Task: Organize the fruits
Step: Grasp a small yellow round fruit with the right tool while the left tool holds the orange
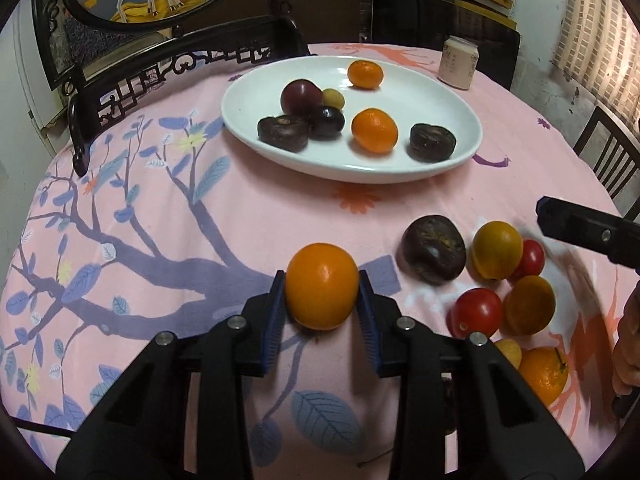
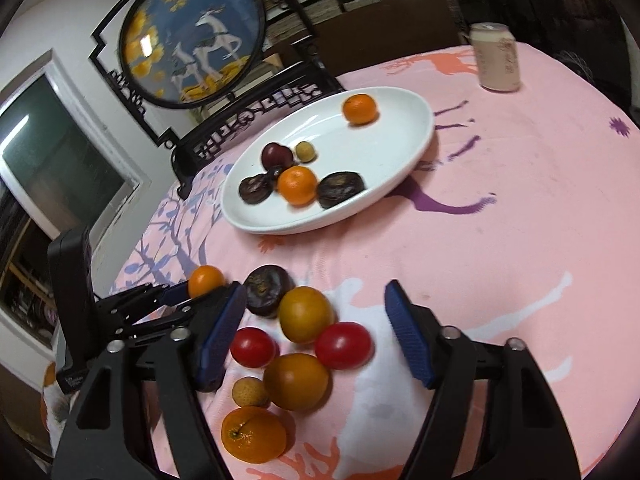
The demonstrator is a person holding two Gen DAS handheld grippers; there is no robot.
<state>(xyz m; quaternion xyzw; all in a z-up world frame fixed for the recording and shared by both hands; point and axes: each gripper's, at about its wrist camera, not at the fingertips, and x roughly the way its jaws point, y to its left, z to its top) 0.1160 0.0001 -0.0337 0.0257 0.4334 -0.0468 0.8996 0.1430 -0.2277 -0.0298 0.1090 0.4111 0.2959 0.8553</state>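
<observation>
My left gripper (image 1: 322, 285) is shut on a round orange fruit (image 1: 322, 286) that rests on the pink cloth, blue pads pressing both its sides. To its right lies a loose pile: a dark brown fruit (image 1: 434, 254), yellow-orange fruits (image 1: 497, 250), red tomatoes (image 1: 478, 312) and a mandarin (image 1: 542, 376). My right gripper (image 2: 316, 292) stands open over that pile, its pads (image 2: 222, 328) apart from the fruit; a yellow-orange fruit (image 2: 306, 314) and a red tomato (image 2: 343, 345) lie between the jaws. The white plate (image 1: 360, 172) beyond holds several fruits.
A pale can (image 2: 498, 62) stands at the table's far right. A dark carved stand with a round deer picture (image 2: 192, 40) rises behind the plate. A chair back (image 1: 612, 160) is at the right edge. Bare pink cloth (image 2: 520, 200) stretches right of the plate.
</observation>
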